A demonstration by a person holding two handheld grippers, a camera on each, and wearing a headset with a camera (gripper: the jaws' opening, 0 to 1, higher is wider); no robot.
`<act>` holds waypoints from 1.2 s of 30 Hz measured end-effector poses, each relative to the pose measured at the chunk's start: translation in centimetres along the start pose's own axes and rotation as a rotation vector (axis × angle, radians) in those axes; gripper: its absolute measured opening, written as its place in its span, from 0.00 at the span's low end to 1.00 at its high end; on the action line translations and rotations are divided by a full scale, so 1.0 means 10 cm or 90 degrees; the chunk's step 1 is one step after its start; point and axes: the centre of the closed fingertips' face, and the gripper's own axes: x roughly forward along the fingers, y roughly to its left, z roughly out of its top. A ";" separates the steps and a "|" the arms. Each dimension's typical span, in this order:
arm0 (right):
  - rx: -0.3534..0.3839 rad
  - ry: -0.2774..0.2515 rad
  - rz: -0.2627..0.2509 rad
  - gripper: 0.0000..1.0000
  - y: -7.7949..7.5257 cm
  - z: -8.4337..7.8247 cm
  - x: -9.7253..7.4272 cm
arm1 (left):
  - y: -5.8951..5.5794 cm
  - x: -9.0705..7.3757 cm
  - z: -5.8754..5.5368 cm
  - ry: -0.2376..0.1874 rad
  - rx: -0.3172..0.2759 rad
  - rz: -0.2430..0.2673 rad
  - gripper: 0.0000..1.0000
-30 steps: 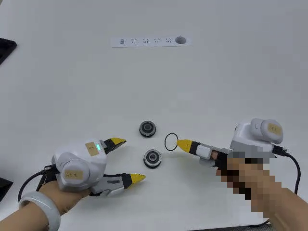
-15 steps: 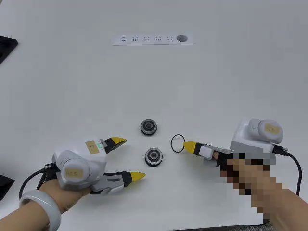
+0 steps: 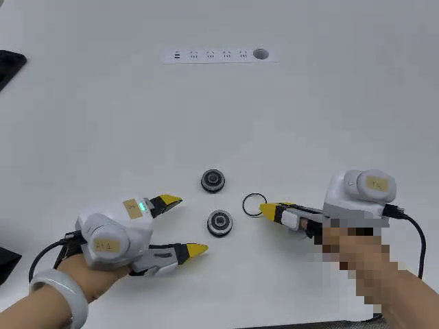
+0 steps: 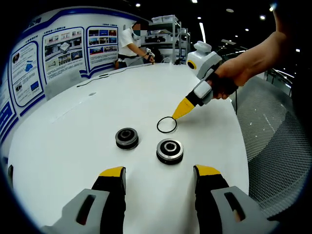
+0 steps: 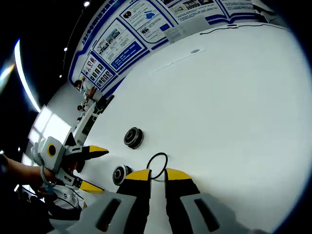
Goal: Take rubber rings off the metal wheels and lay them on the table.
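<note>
Two metal wheels with dark rims lie flat on the white table point(image 3: 103, 123), a far wheel point(image 3: 212, 181) point(image 4: 126, 137) point(image 5: 133, 137) and a near wheel point(image 3: 219, 223) point(image 4: 169, 150) point(image 5: 120, 174). Just right of them, a thin black rubber ring point(image 3: 254, 204) point(image 4: 166, 125) point(image 5: 157, 163) rests about flat on the table. My right gripper point(image 3: 263, 208) point(image 4: 184, 108) point(image 5: 157, 174) is shut on its near edge, jaws almost together. My left gripper point(image 3: 184, 225) point(image 4: 161, 171) point(image 5: 102, 169) stands open left of the near wheel, holding nothing.
A white power strip point(image 3: 218, 55) lies along the far side of the table. A dark object point(image 3: 10, 65) sits at the left edge. A black cable point(image 3: 418, 240) trails from the right gripper. People stand by shelves point(image 4: 168, 34) beyond the table.
The right gripper has drawn the ring rightward and lowered it, from standing upright to lying about flat on the table. The left gripper and both wheels have stayed put.
</note>
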 end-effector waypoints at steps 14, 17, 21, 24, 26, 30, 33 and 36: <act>-0.044 -0.002 -0.006 0.27 0.02 0.00 -0.02 | -0.01 0.01 0.04 -0.006 0.004 -0.002 0.53; -0.042 -0.004 0.008 0.27 0.09 0.01 0.00 | -0.02 0.01 0.06 -0.006 0.007 -0.004 0.50; -0.038 -0.006 0.021 0.27 0.14 0.02 0.02 | -0.03 0.01 0.08 -0.008 0.009 -0.009 0.46; -0.036 -0.005 0.027 0.27 0.18 0.01 0.03 | -0.04 0.02 0.09 -0.009 0.010 -0.013 0.43; -0.035 -0.003 0.031 0.27 0.20 0.00 0.04 | -0.05 0.03 0.10 -0.009 0.014 -0.016 0.39; -0.033 0.003 0.042 0.27 0.25 -0.03 0.07 | -0.07 0.06 0.13 -0.010 0.018 -0.022 0.35; -0.030 0.006 0.050 0.27 0.28 -0.04 0.08 | -0.10 0.09 0.16 -0.009 0.023 -0.026 0.33; -0.029 0.010 0.056 0.26 0.32 -0.06 0.10 | -0.12 0.12 0.18 -0.009 0.027 -0.031 0.30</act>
